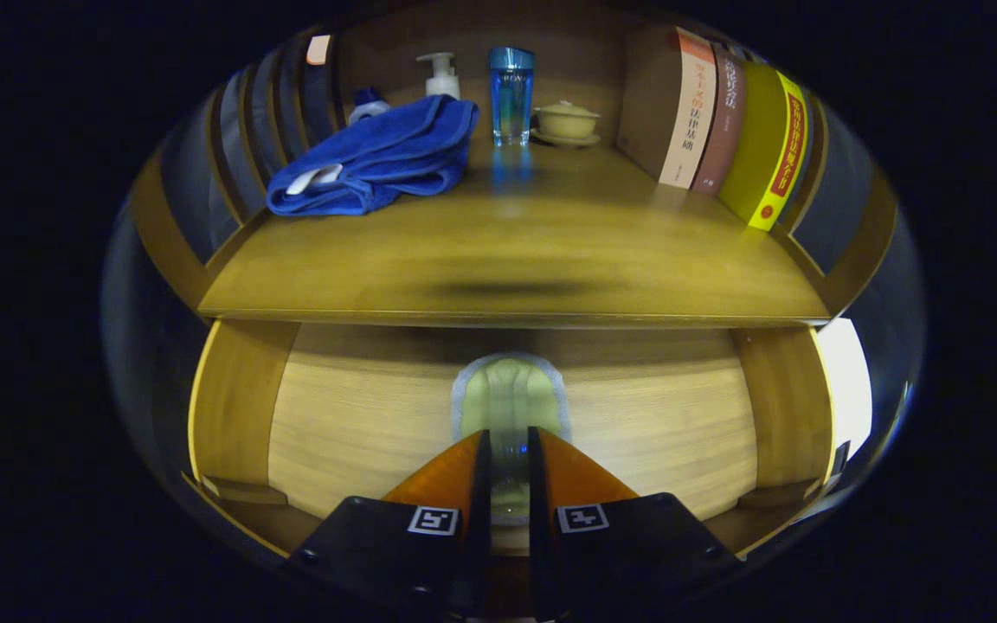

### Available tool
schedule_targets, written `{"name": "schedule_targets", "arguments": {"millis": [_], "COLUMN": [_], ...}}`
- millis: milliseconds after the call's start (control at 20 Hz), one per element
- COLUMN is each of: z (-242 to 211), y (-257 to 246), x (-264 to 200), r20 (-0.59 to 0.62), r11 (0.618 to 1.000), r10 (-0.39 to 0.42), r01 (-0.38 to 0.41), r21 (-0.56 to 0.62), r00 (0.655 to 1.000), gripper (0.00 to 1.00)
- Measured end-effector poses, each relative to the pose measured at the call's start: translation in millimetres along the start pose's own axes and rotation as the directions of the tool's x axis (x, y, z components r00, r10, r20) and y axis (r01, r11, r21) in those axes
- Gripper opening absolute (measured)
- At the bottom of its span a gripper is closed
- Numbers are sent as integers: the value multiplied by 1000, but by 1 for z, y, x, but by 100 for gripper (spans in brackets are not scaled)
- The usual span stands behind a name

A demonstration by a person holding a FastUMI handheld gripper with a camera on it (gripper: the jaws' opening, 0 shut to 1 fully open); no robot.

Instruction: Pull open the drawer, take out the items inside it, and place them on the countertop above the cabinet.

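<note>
Pale wooden drawer front (360,424) sits apparently closed below the countertop (507,260), the gripper (509,446) pinching its oval recessed handle (509,394) (seemingly gripped), so next comes a straight pull outward.

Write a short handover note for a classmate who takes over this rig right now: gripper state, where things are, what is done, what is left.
Hand-held gripper: fingers nearly closed on the drawer's recessed handle; I cannot tell whether both press on it.
Drawer front: sits below the countertop, looks closed, contents hidden.
Countertop already carries a blue towel, pump bottle, blue glass, lidded cup and books; its front middle is free.
Done: handle reached.
Left: pull the drawer open, lift items out, place them on the countertop.
</note>
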State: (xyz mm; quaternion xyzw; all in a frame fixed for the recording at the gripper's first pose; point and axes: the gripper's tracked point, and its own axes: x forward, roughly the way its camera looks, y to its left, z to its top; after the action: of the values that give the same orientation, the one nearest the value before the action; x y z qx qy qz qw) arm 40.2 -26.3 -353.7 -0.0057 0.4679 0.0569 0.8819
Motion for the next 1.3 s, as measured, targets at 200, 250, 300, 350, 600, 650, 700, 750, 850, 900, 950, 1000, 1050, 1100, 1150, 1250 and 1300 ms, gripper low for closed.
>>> {"name": "schedule_targets", "arguments": {"millis": [200,250,300,350,600,650,700,750,850,900,950,1000,1050,1100,1150,1250,1300], "z": [15,18,22,25,52,61,69,78,95,104,112,119,126,132,140,156,163], "y": [1,0,-1,-1,-7,-8,-10,-11,-12,-12,-13,-13,-14,-14,-15,-18,-20], "x": [-35,-43,-51,-59,-86,-89,-91,-92,-90,-87,-83,-76,-70,-62,-54,-38,-29], "r20": [29,34,42,47,79,88,96,104,115,119,123,125,123,120,120,125,125], "r11": [1000,1000,1000,1000,999,999,999,999,999,999,999,999,999,1000,1000,1000,1000], "r10": [15,16,20,21,21,19,15,13,10,7,3,-2,-4,-6,-10,-21,-24], "r01": [-15,-15,-19,-21,-18,-15,-11,-8,-4,-1,2,7,8,9,13,23,26], "r21": [-13,-20,-23,-20,-32,-40,-46,-48,-49,-47,-41,-36,-33,-28,-21,-11,-10], "r00": [999,999,999,999,997,996,995,995,993,993,992,992,992,993,993,992,992], "gripper": [28,28,28,28,28,28,28,28,28,28,28,28,28,28,28,28,28]}}
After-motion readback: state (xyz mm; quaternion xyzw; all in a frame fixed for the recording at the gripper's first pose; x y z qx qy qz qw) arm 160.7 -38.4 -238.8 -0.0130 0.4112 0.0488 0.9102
